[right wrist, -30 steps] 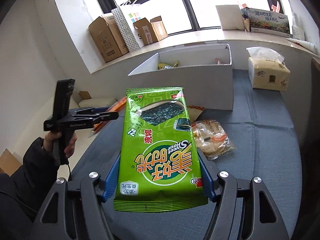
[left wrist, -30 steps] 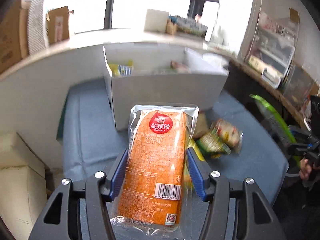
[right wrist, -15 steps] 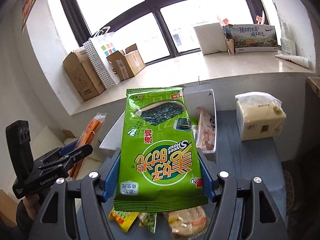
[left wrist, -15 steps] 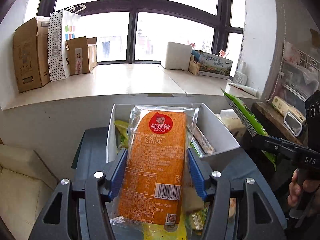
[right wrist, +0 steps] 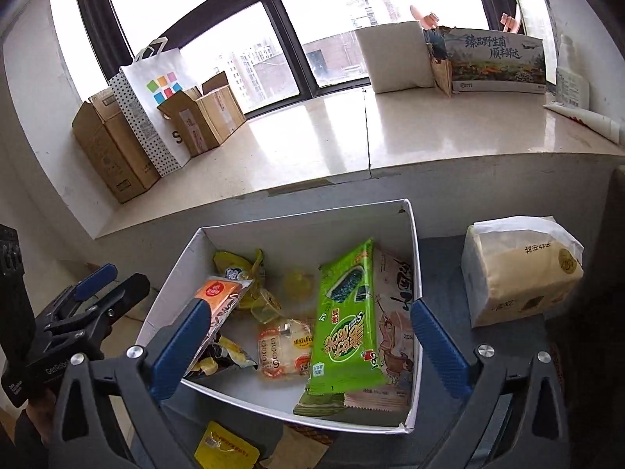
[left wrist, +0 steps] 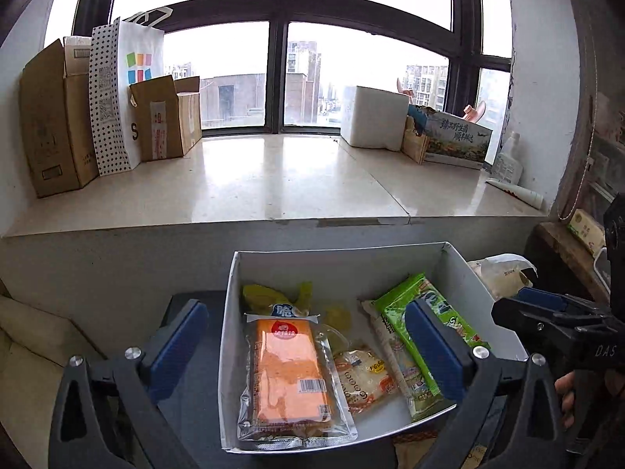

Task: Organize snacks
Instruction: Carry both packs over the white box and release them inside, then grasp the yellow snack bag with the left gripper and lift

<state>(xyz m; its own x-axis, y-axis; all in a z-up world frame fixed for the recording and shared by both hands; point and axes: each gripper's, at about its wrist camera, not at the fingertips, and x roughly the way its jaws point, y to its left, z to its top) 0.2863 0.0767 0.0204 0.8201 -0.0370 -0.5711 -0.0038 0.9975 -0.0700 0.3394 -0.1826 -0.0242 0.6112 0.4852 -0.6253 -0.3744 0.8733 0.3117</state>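
The left gripper (left wrist: pixel 308 346) hangs over the white box (left wrist: pixel 230 312) with its jaws spread wide and nothing between them. The right gripper (right wrist: pixel 308 346) hangs over the same box, jaws also wide apart and empty. The orange pack (left wrist: pixel 289 379) lies flat along the box's left side. The green seaweed pack (right wrist: pixel 343 328) lies along its right side, on top of a pale packet (right wrist: pixel 394 312). A tissue pack (right wrist: pixel 519 269) stands right of the box.
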